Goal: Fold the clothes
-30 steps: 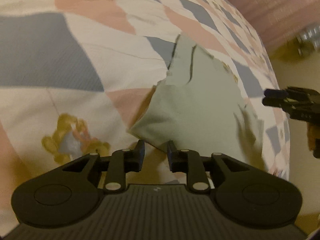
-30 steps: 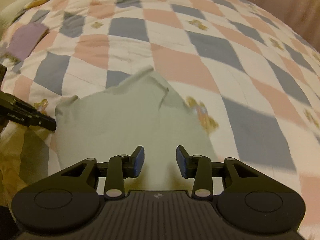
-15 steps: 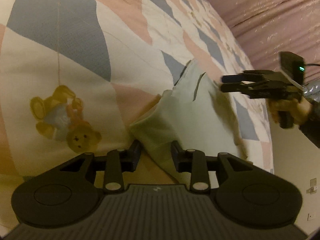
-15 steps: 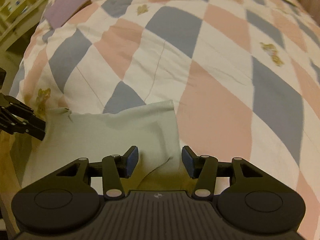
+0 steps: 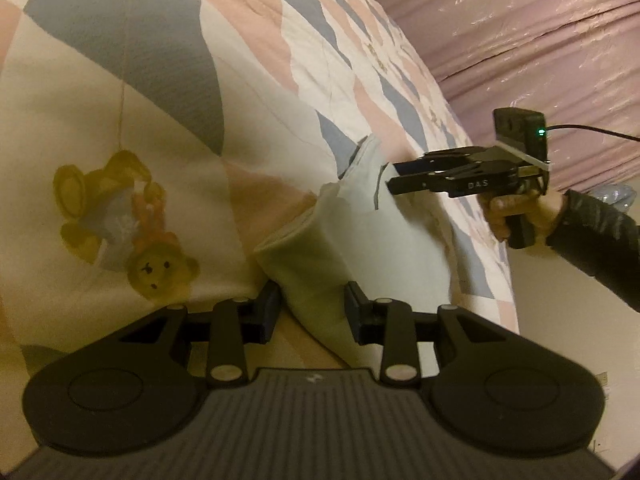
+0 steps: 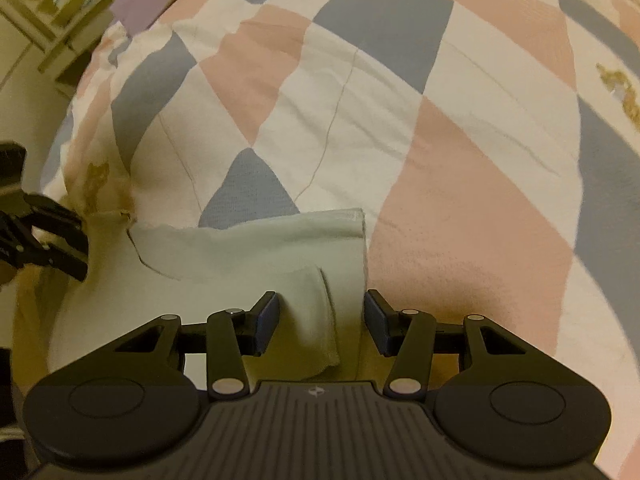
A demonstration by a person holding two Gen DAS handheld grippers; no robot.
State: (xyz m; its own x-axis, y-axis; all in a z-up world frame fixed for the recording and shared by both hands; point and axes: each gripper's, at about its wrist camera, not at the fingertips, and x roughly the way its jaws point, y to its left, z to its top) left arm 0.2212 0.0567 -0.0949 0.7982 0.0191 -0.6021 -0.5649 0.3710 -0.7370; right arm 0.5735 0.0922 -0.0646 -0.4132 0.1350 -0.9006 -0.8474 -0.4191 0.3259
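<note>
A pale green garment lies partly folded on the checked quilt; it also shows in the right wrist view. My left gripper is open, its jaws on either side of one corner of the cloth. My right gripper is open, its jaws on either side of a folded corner at the opposite end. The right gripper also shows in the left wrist view, low over the far end of the garment. The left gripper shows at the left edge of the right wrist view.
The bed's quilt has pink, blue and cream diamonds with teddy bear prints. A purple cloth lies at the far left of the bed. A pink curtain hangs beyond. The bed edge and wall are at the right.
Both grippers have moved down and closer to the garment's two ends. The cloth corners now sit between the jaws, and the garment lies flatter on the quilt.
</note>
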